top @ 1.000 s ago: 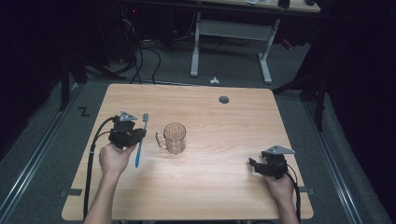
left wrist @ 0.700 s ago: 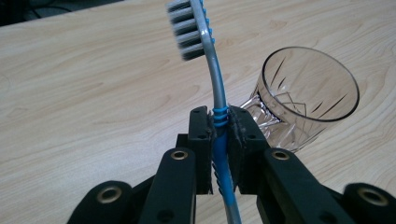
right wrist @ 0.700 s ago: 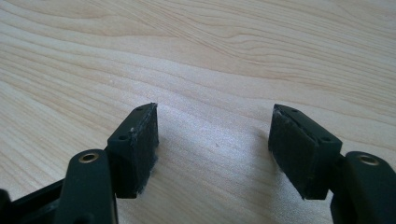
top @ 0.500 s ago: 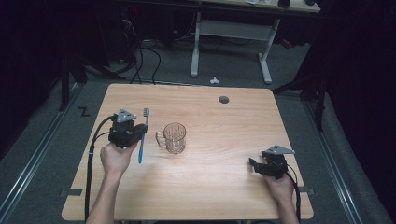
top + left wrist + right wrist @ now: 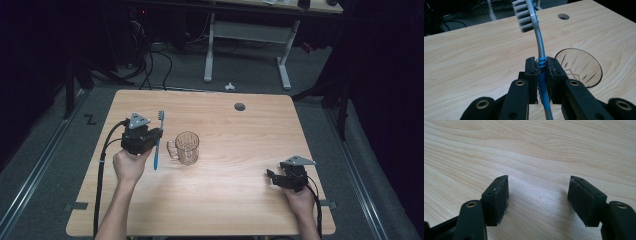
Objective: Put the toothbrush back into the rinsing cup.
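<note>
A dimly lit lab or test room set up for recording, seen from above: a single light-wood worktop [image 5: 240, 195] with a round cable hole [image 5: 240, 106] stands alone on grey carpet, spotlit while the surroundings fall into darkness. Metal rails [image 5: 37, 170] run along the floor on either side of it, and tape marks [image 5: 90, 119] sit on the carpet nearby. Behind, a height-adjustable desk on white legs [image 5: 285, 55] and a tangle of black cables [image 5: 150, 60] by dark equipment suggest a technical workspace rather than a home.
</note>
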The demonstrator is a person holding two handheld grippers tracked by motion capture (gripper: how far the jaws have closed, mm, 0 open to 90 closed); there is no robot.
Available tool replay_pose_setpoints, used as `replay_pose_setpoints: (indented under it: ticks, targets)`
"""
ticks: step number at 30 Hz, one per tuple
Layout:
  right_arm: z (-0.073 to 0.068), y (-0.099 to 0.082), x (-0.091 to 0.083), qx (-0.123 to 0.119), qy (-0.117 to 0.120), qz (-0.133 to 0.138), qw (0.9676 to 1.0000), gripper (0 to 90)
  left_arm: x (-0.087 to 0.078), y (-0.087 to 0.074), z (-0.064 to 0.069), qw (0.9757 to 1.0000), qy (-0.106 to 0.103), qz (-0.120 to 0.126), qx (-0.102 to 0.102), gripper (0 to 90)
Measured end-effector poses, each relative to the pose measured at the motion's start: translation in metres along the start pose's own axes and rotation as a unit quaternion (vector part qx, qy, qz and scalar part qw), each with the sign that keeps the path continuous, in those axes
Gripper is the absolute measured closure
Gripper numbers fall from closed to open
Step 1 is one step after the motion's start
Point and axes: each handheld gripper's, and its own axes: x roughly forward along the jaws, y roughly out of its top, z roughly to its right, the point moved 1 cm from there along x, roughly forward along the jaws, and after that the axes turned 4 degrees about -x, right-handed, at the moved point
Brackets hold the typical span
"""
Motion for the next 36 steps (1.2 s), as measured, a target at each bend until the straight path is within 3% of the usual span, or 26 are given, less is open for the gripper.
replay_pose_setpoints:
  ticks: [14,29,36]
  targets:
    - [0.000,0.000,0.000,0.001,0.001,0.000,1.0000,33.8,0.003,0.014,0.007,0.9996,0.008,0.022,0.017,80.5]
    - [0.000,0.000,0.000,0.001,0.001,0.000,1.0000,33.8,0.019,0.026,0.003,0.9987,0.013,0.049,-0.001,80.5]
    - [0.000,0.000,0.000,0.001,0.001,0.000,1.0000,33.8,0.023,0.028,-0.003,0.9981,0.012,0.057,-0.021,80.5]
